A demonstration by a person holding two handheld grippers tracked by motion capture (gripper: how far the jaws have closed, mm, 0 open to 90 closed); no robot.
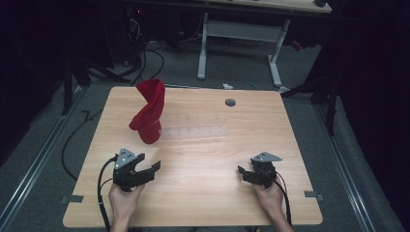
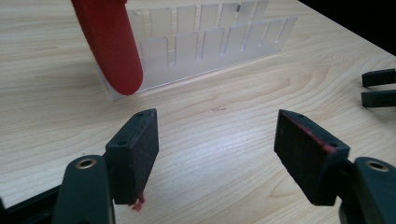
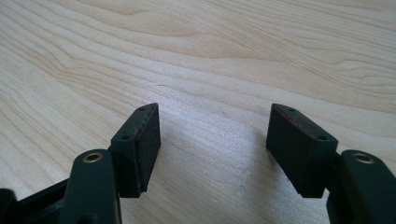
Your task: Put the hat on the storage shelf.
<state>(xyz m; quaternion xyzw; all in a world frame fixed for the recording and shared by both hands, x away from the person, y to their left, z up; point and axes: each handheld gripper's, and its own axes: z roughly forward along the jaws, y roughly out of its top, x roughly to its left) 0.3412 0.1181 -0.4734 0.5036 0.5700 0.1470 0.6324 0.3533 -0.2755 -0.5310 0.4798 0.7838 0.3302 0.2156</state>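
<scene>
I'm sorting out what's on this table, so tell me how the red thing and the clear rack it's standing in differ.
The red piece is opaque and bright, while the clear rack is see-through and hard to spot from the high view. The red piece stands tall and twisted, leaning from the rack's end; the rack lies low and long on the table. The red piece has a smooth rounded end, the rack rows of flat upright tabs. Both sit beyond the open left gripper.

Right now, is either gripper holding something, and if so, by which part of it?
Nothing is held. The left gripper and the right gripper both stand open over the table, apart from the red object.
</scene>
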